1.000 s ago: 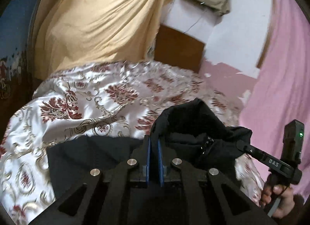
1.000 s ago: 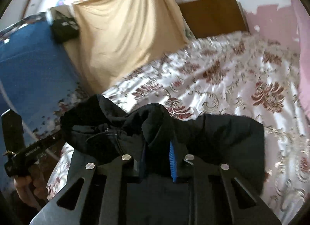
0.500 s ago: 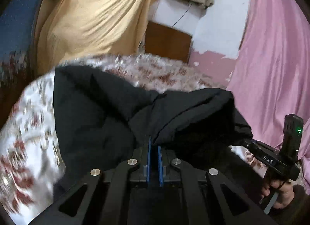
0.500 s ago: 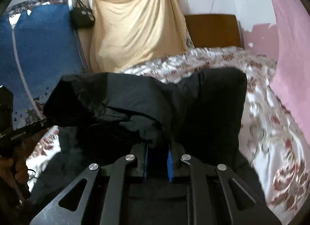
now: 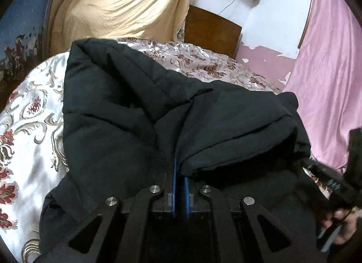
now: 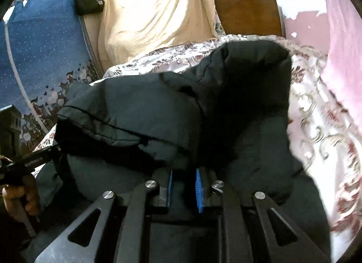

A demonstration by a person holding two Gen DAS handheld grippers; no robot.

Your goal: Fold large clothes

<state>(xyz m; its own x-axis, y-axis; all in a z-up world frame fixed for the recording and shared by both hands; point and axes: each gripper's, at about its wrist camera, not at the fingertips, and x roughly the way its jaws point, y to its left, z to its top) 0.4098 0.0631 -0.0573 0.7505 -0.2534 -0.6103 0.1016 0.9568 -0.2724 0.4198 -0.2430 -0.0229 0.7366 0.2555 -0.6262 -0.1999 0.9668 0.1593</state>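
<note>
A large black padded jacket (image 5: 140,113) is held up over the bed between both grippers; it also fills the right wrist view (image 6: 158,113). My left gripper (image 5: 180,179) is shut on a fold of the jacket, its blue pads close together. My right gripper (image 6: 184,183) is shut on a thicker bunch of the jacket, with cloth between its blue pads. The right gripper's handle and hand show at the lower right of the left wrist view (image 5: 332,186). The left gripper's handle shows at the left edge of the right wrist view (image 6: 27,163).
The bed has a shiny floral cover (image 5: 29,113), also seen in the right wrist view (image 6: 316,113). A yellow cloth (image 5: 122,7) hangs behind, with a wooden headboard (image 5: 210,29) and a pink curtain (image 5: 328,63) to the right. A blue sheet (image 6: 40,48) and black bag (image 6: 89,2) are at left.
The jacket has been lifted off the bed and swung up and forward, so it now covers most of both views. Both grippers have kept their hold.
</note>
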